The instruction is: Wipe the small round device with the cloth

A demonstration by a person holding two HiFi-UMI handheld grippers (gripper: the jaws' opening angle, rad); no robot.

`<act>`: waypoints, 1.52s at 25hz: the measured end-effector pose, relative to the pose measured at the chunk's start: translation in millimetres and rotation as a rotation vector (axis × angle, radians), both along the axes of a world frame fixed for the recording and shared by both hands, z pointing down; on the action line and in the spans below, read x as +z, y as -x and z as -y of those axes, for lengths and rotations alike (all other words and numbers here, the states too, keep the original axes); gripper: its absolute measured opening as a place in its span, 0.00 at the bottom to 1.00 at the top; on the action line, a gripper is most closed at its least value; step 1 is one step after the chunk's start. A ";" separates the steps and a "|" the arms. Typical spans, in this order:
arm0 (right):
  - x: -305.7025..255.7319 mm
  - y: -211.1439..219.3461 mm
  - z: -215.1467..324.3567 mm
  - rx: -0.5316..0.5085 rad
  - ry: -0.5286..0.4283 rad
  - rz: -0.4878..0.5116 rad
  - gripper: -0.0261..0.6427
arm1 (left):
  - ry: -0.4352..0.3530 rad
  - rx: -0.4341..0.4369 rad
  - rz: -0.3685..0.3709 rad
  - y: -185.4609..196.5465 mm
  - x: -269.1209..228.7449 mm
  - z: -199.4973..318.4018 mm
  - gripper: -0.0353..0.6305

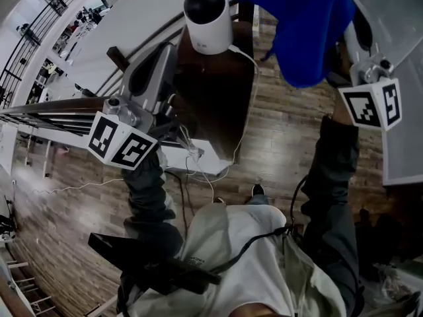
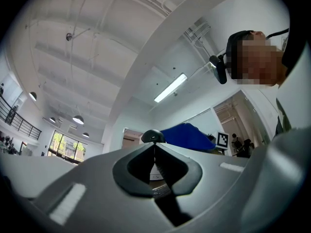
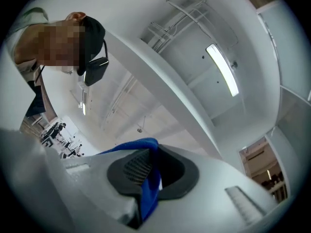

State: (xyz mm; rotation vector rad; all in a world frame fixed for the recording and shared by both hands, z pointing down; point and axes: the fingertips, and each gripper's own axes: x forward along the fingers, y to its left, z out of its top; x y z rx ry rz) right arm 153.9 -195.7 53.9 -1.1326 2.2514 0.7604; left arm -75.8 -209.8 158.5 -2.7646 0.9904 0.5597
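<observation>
The head view looks down on the device (image 1: 210, 18), a white cylinder with a black domed top, standing at the far end of a dark counter (image 1: 218, 104). A white cable (image 1: 246, 58) runs from its base along the counter's edge. The blue cloth (image 1: 310, 25) hangs just right of the device, apart from it as far as this view shows.

From above, the left claw (image 1: 165, 55) points up at the device from the near left. Whether its tips touch the device cannot be told here. The left gripper view settles its state: the left claw (image 2: 154, 147) is clenched, tips meeting, with nothing gripped. The device's dark dome (image 2: 153, 136) rises just past the tips, and the cloth (image 2: 189, 137) lies to the right behind it.

In the head view the cloth covers the tips of the right gripper, and only its marker cube (image 1: 373, 104) shows clearly. The right gripper view shows the right claw (image 3: 150, 154) grasping a fold of the cloth (image 3: 148, 193), which runs down between the ribbed pads.
</observation>
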 end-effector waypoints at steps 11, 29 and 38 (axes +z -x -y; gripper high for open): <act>16.8 -42.5 -5.1 0.051 0.139 0.123 0.07 | -0.004 -0.006 -0.032 8.5 4.8 -13.0 0.04; 115.9 67.8 -76.1 -0.026 0.160 -0.120 0.07 | 0.064 -0.041 -0.090 2.7 45.2 -54.8 0.04; 130.1 82.8 -79.7 -0.012 0.174 -0.183 0.06 | 0.070 -0.028 -0.097 -3.4 47.3 -60.6 0.04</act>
